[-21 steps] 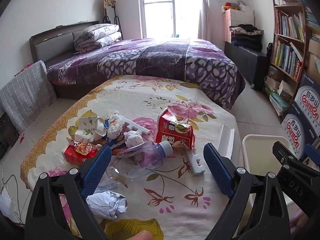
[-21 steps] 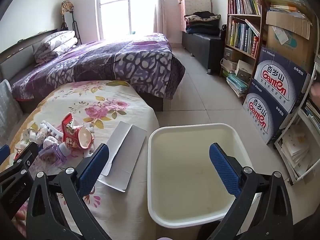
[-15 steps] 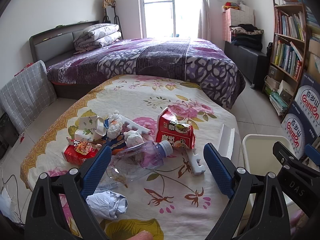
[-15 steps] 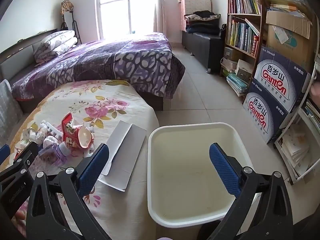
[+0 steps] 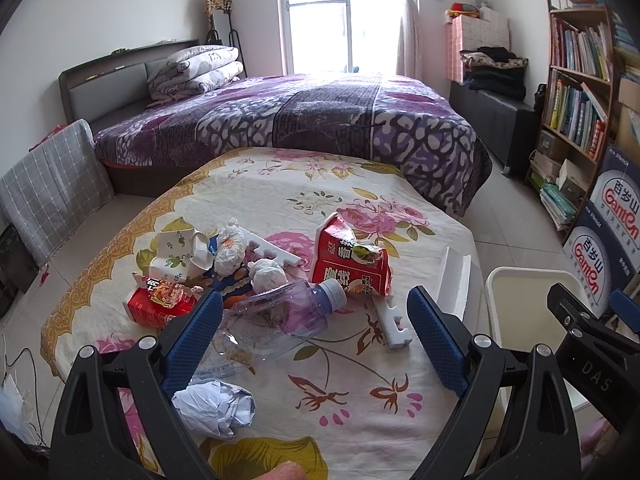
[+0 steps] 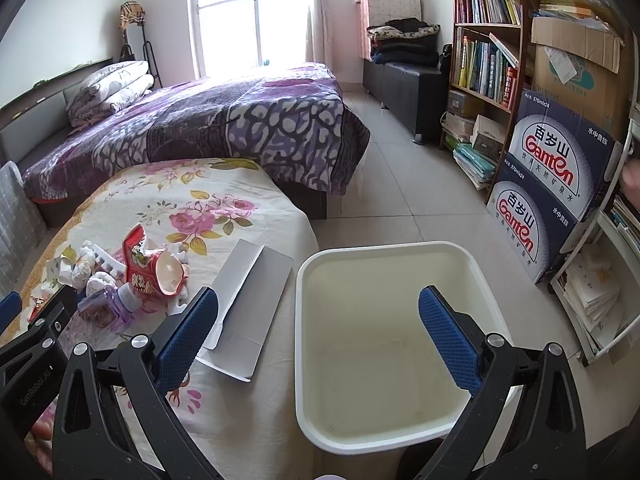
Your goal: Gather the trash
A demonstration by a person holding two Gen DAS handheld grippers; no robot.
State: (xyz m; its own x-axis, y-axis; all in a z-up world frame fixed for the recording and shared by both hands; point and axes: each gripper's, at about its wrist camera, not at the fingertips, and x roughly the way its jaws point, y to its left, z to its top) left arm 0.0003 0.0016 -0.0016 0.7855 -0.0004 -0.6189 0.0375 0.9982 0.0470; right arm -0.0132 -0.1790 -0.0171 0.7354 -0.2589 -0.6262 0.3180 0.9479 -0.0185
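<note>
Left tool (image 5: 312,330) wide open, empty, right tool (image 6: 318,334) wide open, empty

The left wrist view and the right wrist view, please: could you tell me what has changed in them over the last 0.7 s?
Nothing visibly changed. Both grippers, left and right, hold their places with jaws open and empty. The plastic bottle, red snack bag and crumpled paper lie as before on the floral cloth, and the white bin is empty.

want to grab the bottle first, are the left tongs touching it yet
Apart. The left wrist view shows the left tongs open and raised above the plastic bottle, neither pad against it.
</note>
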